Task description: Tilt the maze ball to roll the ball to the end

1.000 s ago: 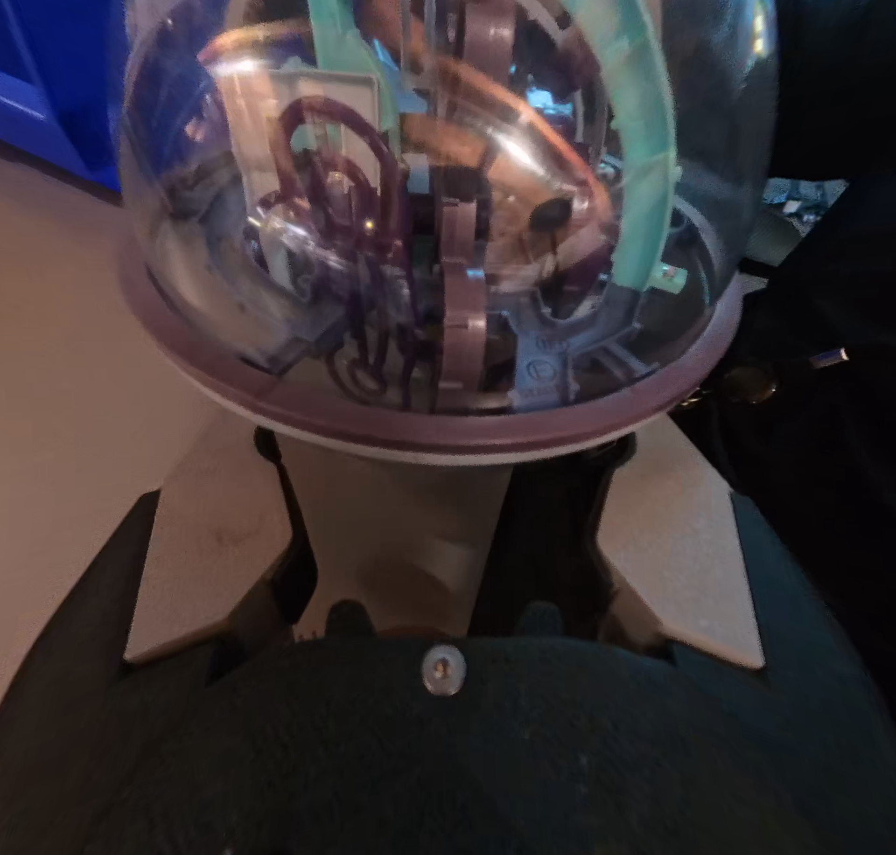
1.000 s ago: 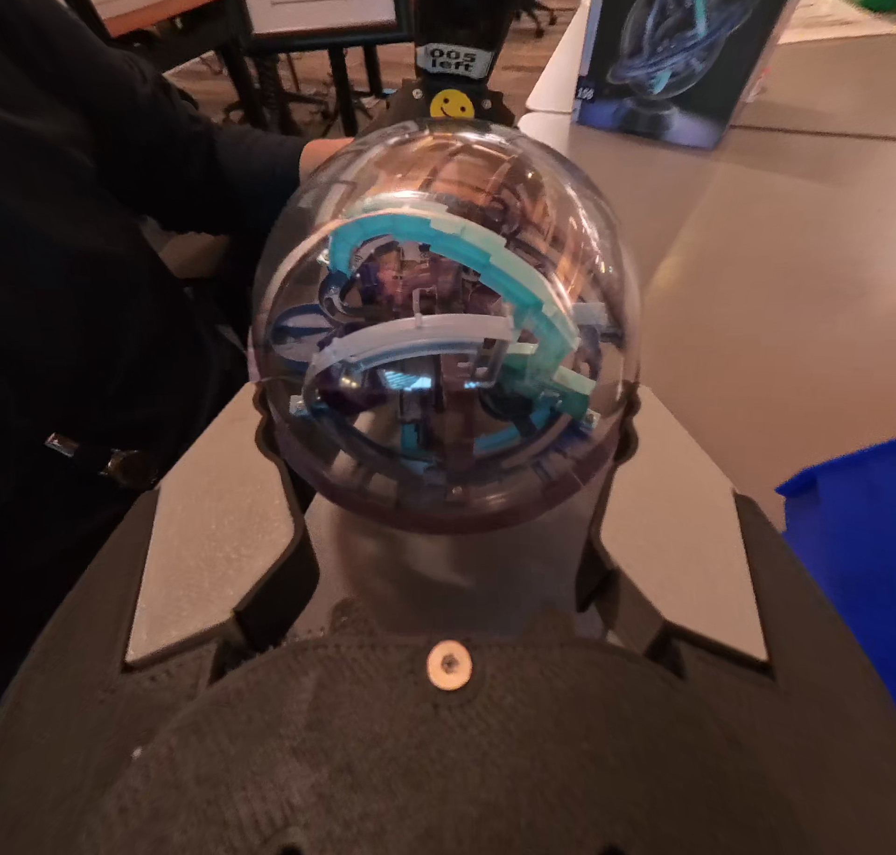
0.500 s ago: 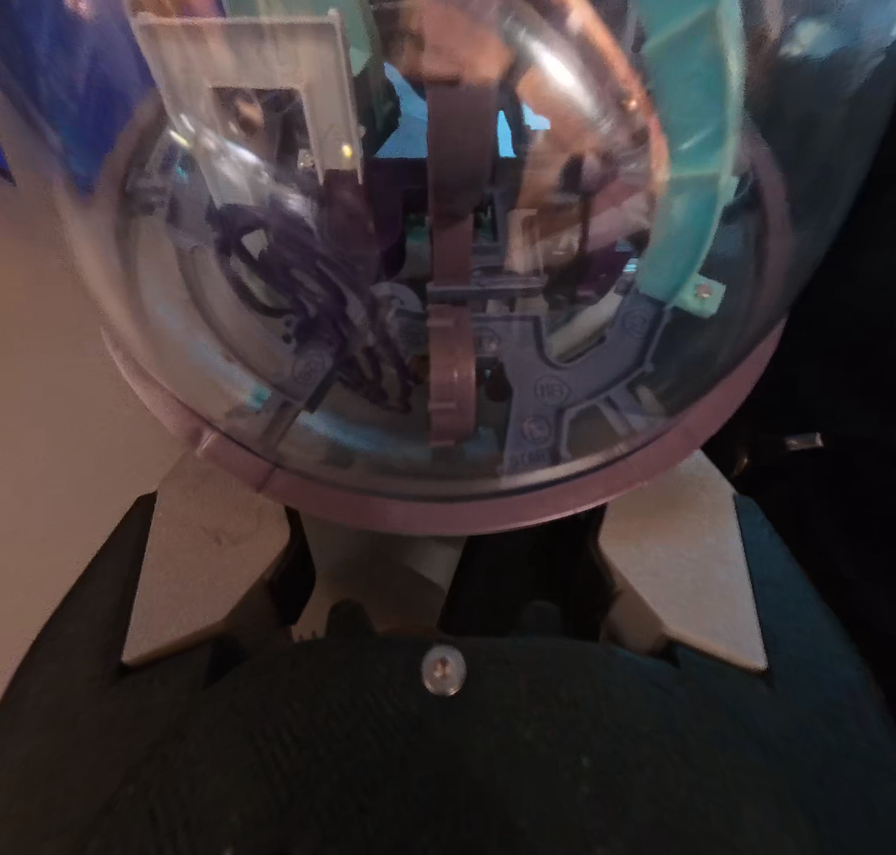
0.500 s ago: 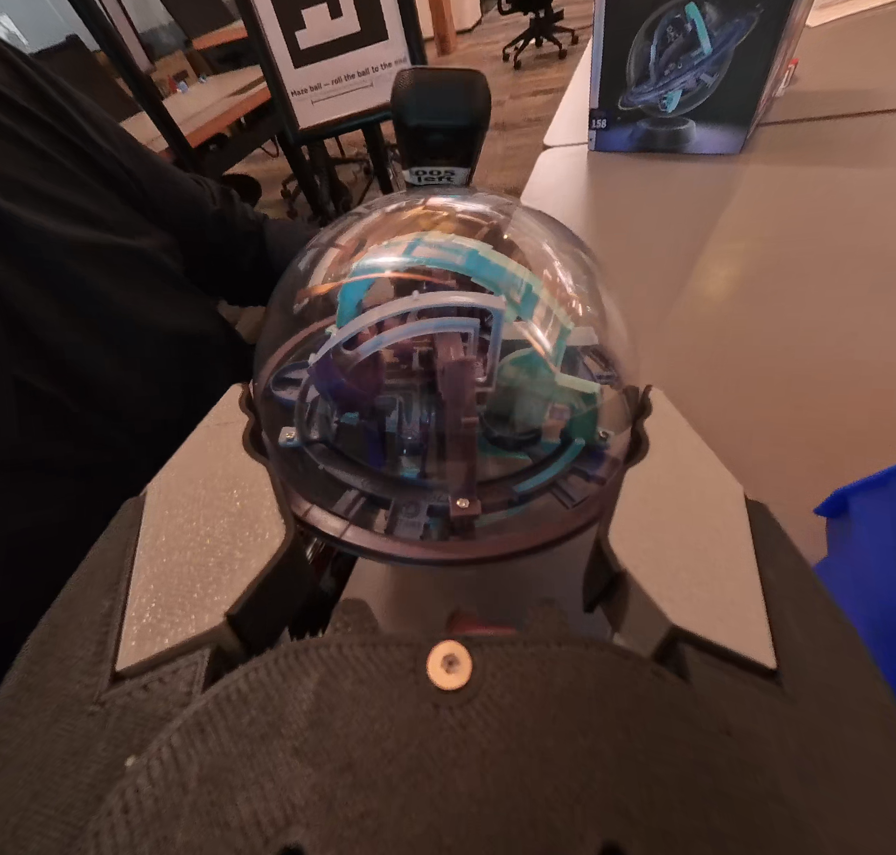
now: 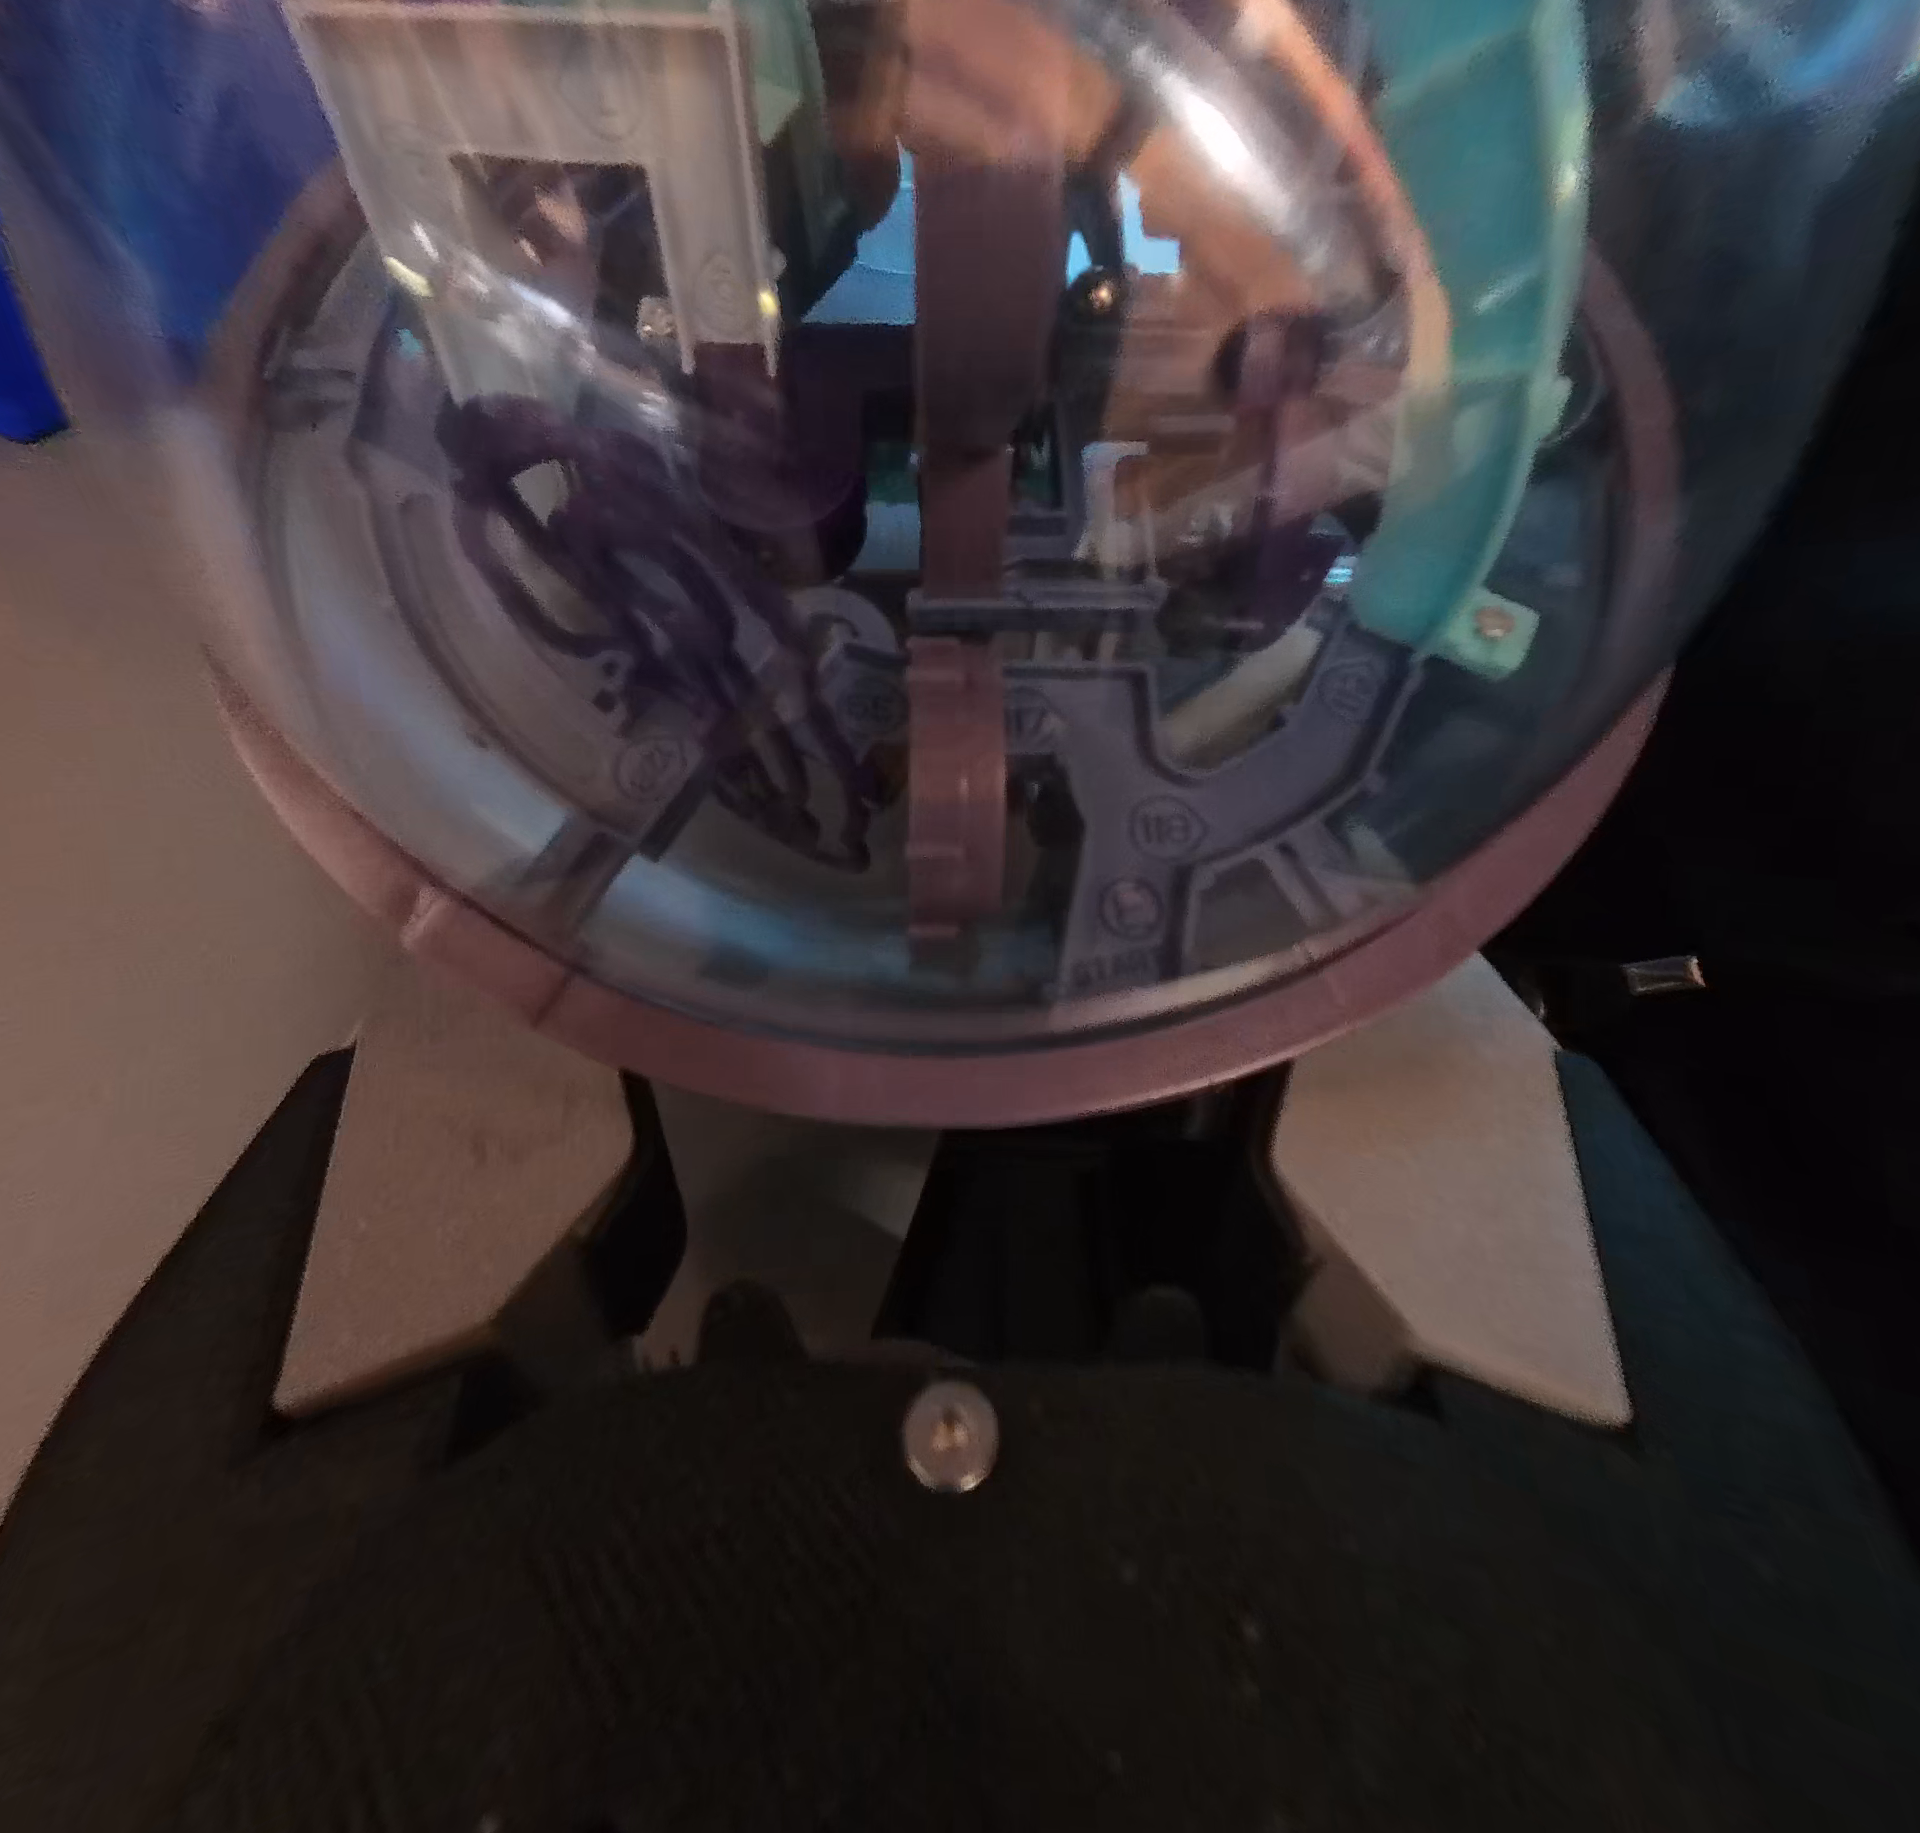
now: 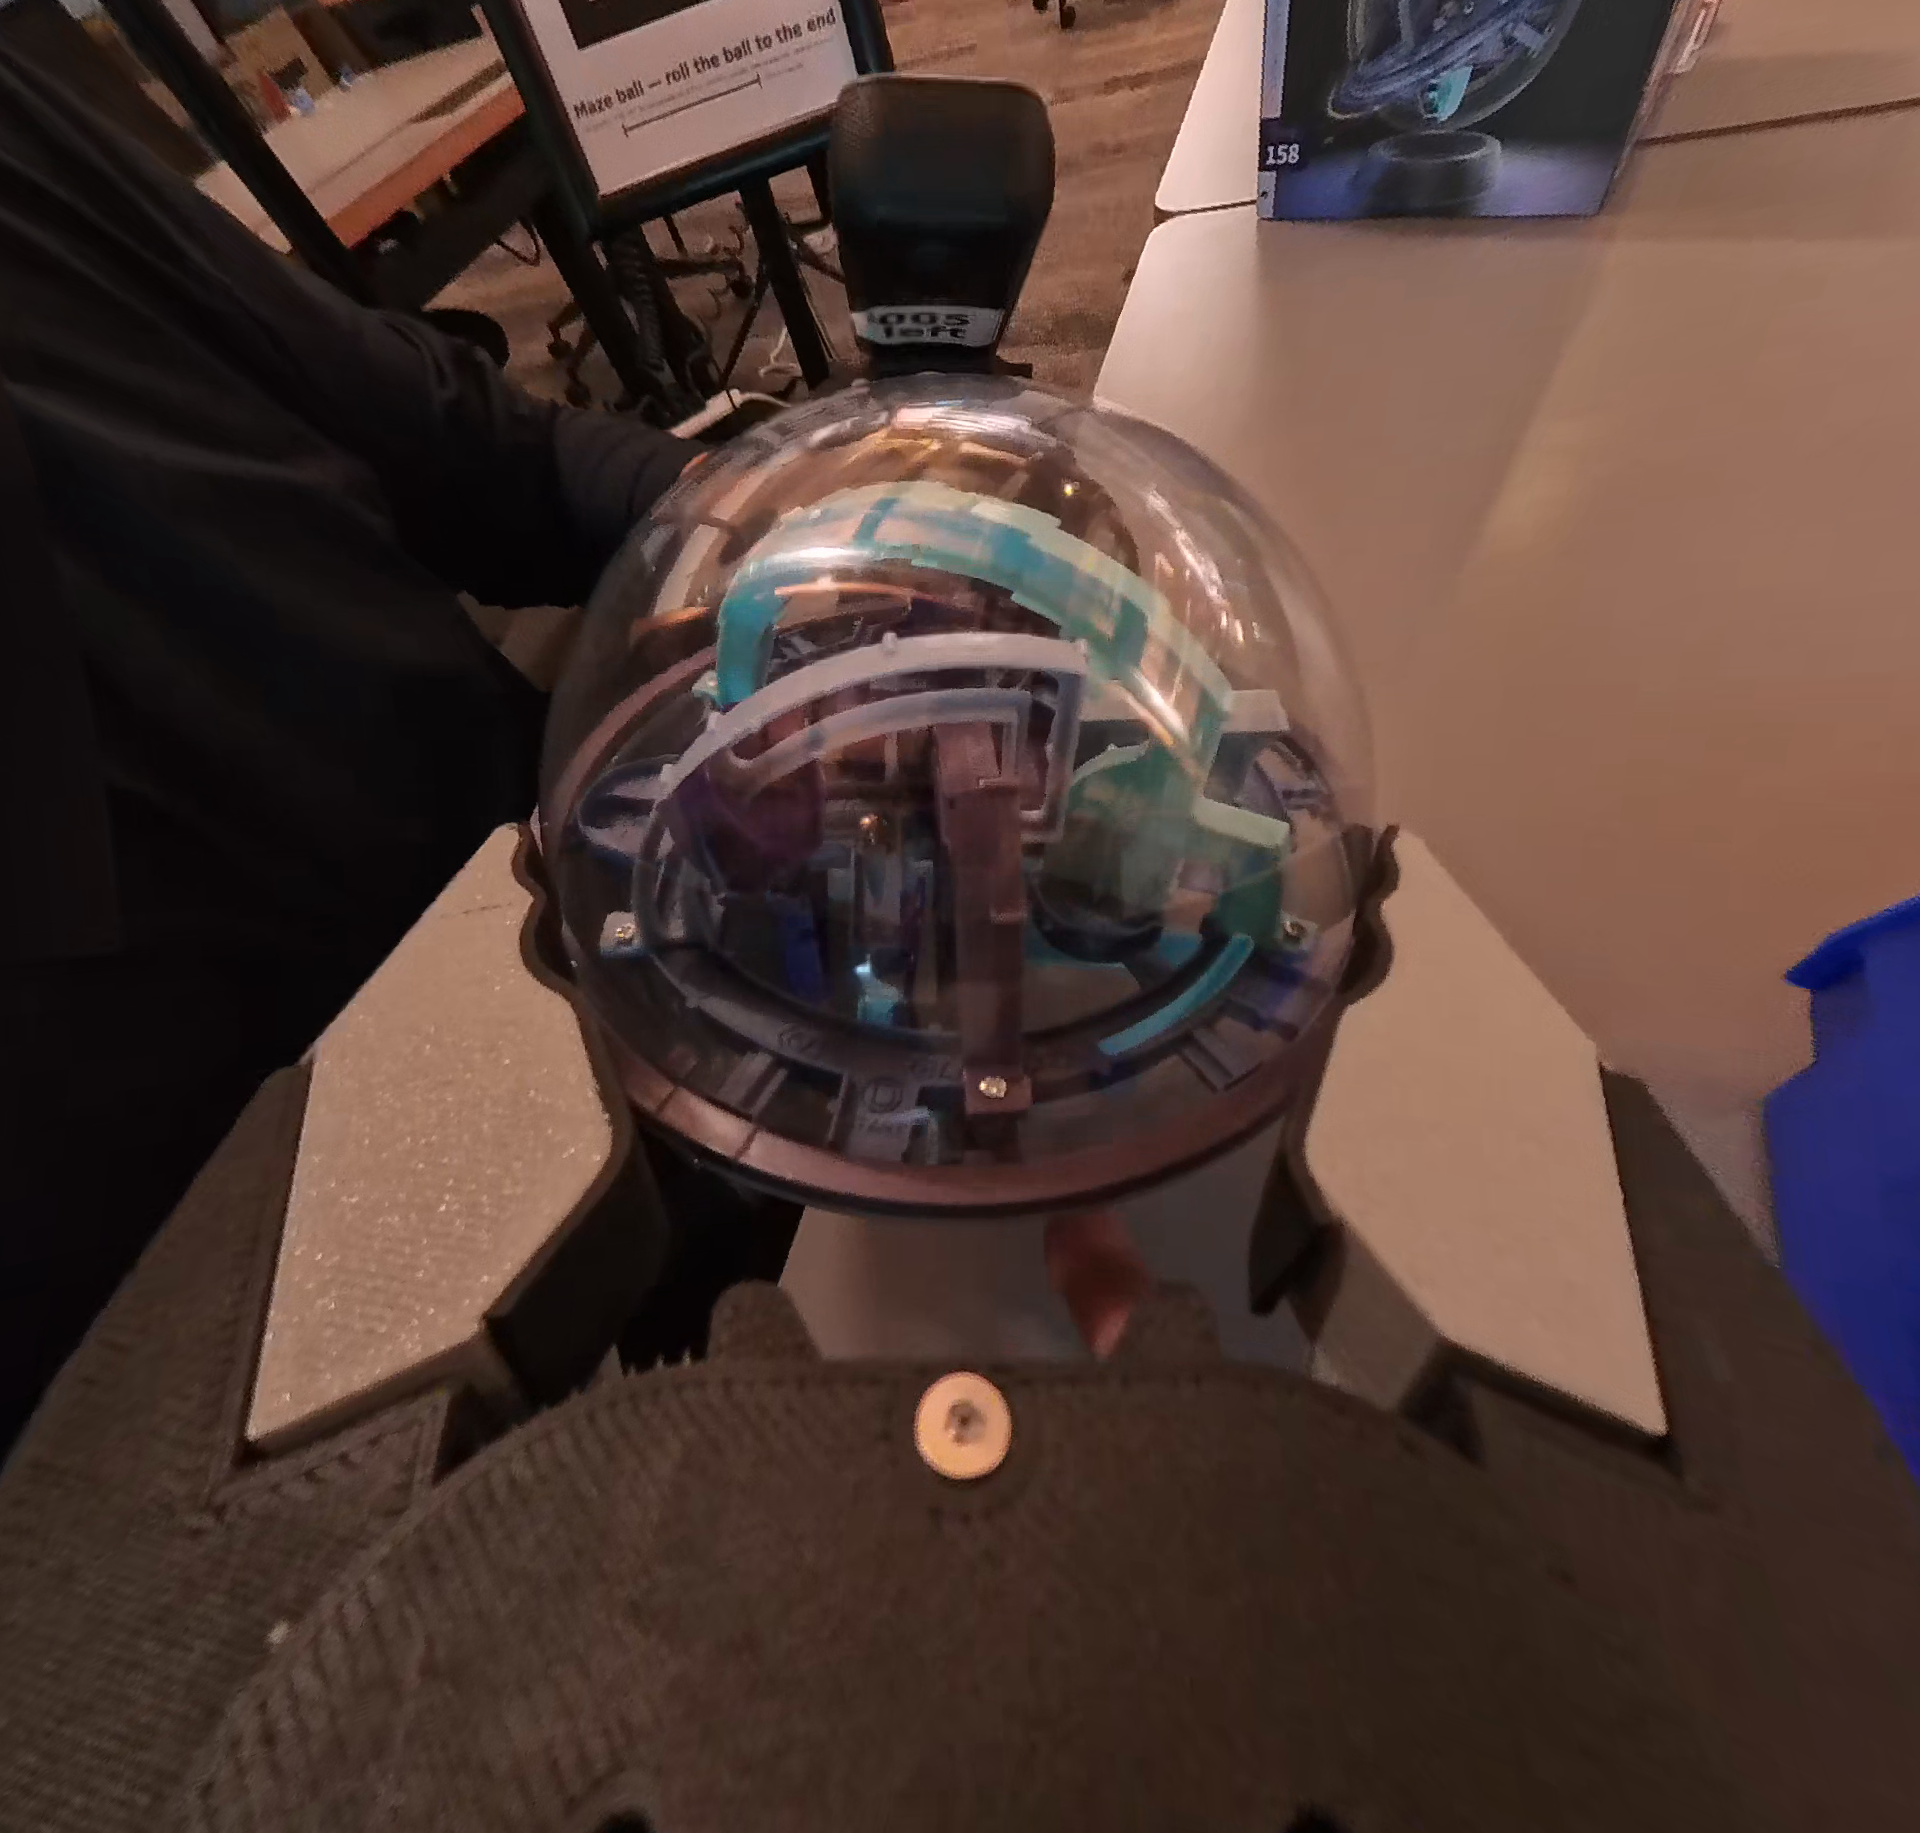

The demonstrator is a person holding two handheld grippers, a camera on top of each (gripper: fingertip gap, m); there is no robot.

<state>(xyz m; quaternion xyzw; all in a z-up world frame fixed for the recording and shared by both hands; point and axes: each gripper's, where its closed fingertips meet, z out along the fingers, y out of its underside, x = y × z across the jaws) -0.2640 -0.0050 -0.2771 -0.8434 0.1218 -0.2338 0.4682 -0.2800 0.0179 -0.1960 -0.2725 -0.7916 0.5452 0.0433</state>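
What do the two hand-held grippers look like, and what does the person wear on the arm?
Each gripper has a black ribbed body with one silver screw in the middle and two wide, flat, pale grey fingers on black mounts. The left gripper shows across the sphere as a black block bearing a small white label. The person wears a black sleeve.

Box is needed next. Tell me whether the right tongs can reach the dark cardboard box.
Probably not yet: the right tongs are full, pads against the clear plastic maze ball, and the dark cardboard box stands beyond it on the beige table.
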